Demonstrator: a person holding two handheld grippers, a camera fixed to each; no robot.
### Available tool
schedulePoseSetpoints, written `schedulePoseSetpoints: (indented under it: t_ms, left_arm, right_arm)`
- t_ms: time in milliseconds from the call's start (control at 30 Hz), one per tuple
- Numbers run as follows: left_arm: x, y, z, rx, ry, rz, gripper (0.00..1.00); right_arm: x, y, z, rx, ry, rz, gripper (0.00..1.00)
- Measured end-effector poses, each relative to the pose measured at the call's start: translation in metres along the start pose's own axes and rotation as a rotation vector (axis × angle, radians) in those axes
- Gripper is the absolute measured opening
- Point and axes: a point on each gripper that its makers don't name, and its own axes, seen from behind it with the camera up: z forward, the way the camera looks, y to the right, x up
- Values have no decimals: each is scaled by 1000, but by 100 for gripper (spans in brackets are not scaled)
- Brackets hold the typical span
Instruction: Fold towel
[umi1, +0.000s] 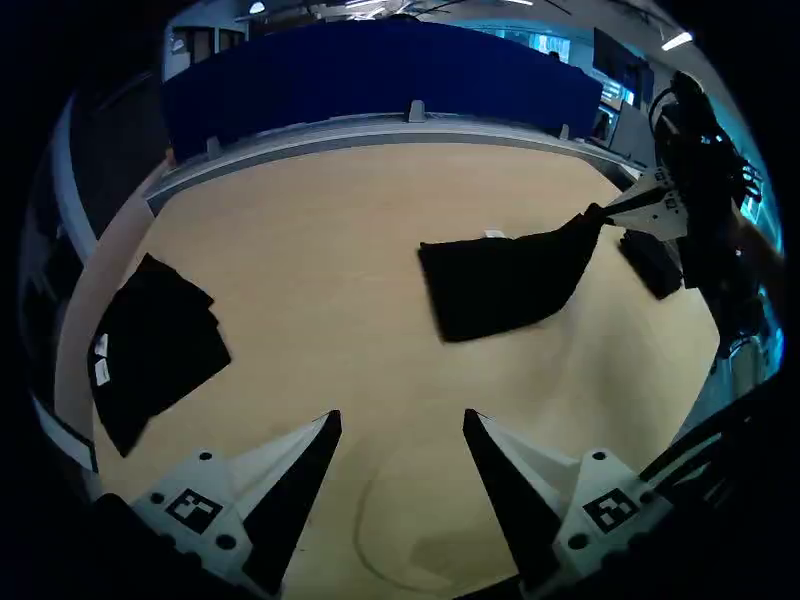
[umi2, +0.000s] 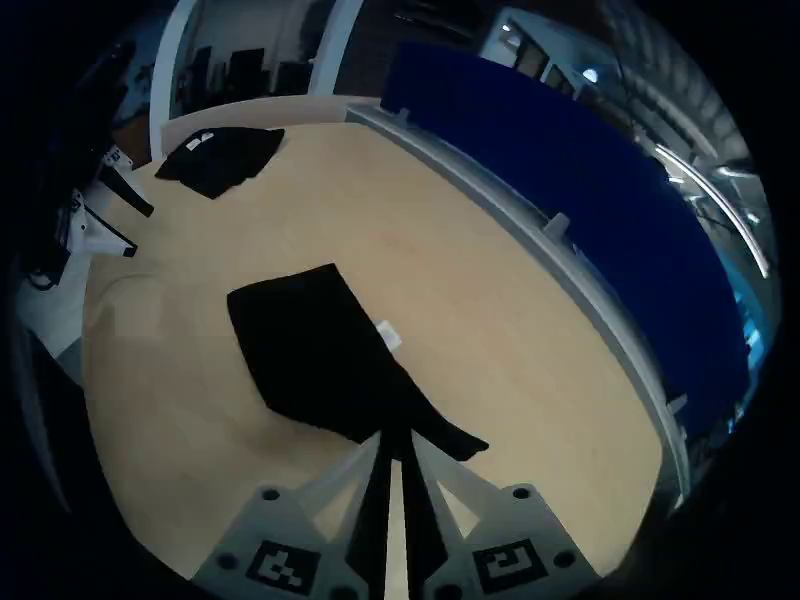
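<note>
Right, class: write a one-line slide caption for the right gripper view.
Right gripper, jaws shut on a corner of the black towel, on the wooden table.

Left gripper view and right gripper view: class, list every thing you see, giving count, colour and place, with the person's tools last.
towel: one, black, spread mid table
tag: one, white, on the towel's edge
folded cloth: one, black, near the table's edge, apart from the towel
table: one, light wood, under everything
screen: one, blue, along the table's back edge
left gripper: one, white and black, jaws open over bare table
right gripper: one, white and black, jaws shut on a towel corner
</note>
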Motion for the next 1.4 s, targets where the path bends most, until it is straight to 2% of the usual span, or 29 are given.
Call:
schedulePoseSetpoints:
  t_ms: [167,367,567,800,967,1067,1267,1400]
  left_arm:
    - [-3,-2,-3,5,4,-14,90]
    - [-5,-3,-6,10,10,-41,90]
    - [-7,-3,-9,12,14,-63,90]
    - [-9,-5,-11,17,17,-73,90]
    - [-13,-8,-11,23,16,-79,90]
    - [-14,-9,-11,25,17,-85,90]
    - [-14,-11,-11,22,19,-85,90]
    - [-13,-11,-10,20,20,-78,90]
  right_arm:
    - [20,-9,13,23,9,-61,6]
    - [46,-30,34,58,25,-122,6]
    - [68,-63,58,105,42,-153,6]
    - [79,-120,91,170,48,-172,6]
    - [75,-156,116,202,42,-165,6]
    - [68,-168,129,216,26,-142,6]
    - [66,-169,132,223,34,-75,8]
    - [70,-162,129,220,48,-39,21]
